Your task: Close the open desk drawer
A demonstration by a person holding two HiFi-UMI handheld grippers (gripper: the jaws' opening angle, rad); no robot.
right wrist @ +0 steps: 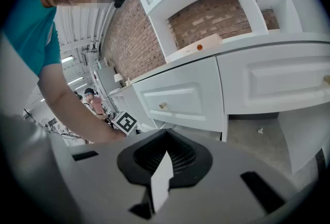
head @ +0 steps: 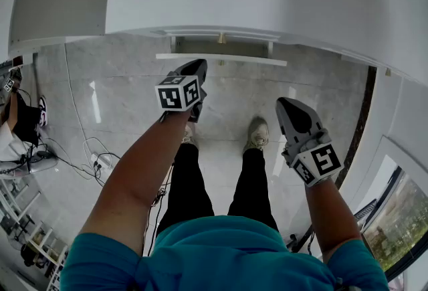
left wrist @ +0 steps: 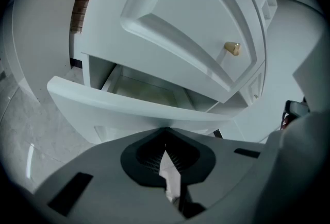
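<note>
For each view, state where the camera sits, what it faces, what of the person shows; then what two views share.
Head view: on the head, facing steeply down at the open drawer; arms, legs, left gripper, right gripper show.
Left gripper view: on the left gripper, close to the drawer front; its shut jaws show.
Right gripper view: on the right gripper, facing desk and brick wall; teal sleeve, forearm show.
Shared: head and left gripper views show the drawer.

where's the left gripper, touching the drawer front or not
Cannot tell. In the head view the left gripper lines up with the drawer front; the left gripper view shows neither contact nor gap plainly.
</note>
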